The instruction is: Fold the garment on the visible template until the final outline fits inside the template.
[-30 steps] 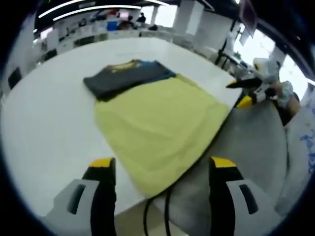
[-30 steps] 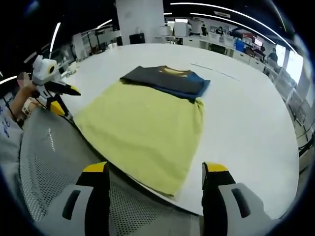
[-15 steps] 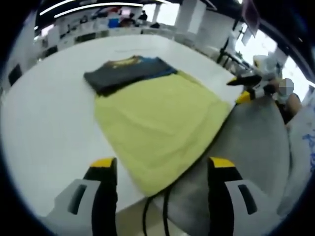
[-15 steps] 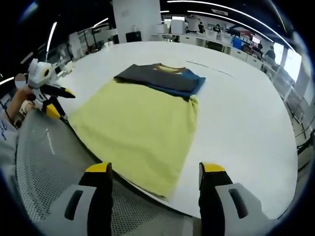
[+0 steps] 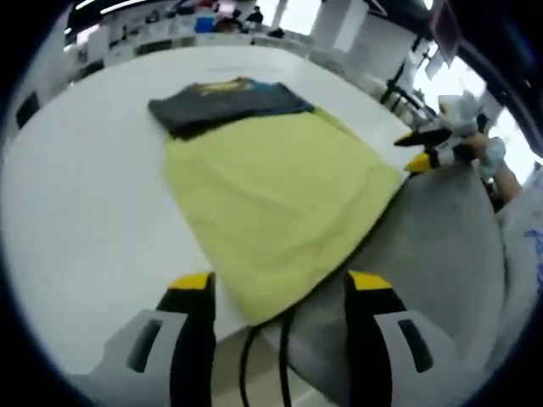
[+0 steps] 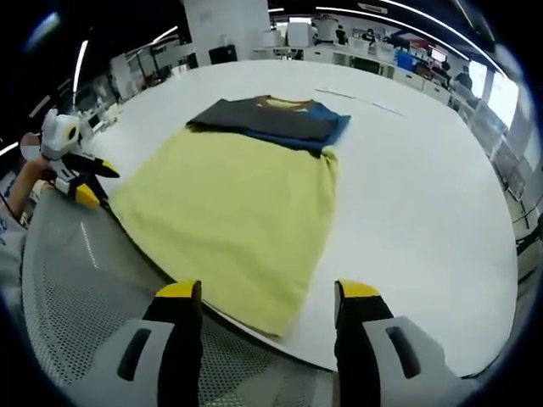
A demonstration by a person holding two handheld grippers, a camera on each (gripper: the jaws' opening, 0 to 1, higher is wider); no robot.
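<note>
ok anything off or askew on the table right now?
Yes: the dark folded garment overlaps only the far edge of the yellow template, not inside it. The template's near corner overhangs the table edge. Nothing looks damaged.

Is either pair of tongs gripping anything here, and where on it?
Nothing is held. The left tongs and right tongs both stand open above the near edge of the yellow cloth template.

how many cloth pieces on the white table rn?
2. A large yellow cloth lies spread flat at the table's near edge; a folded dark grey and blue garment sits at its far end, overlapping that edge. More could be hidden underneath.
</note>
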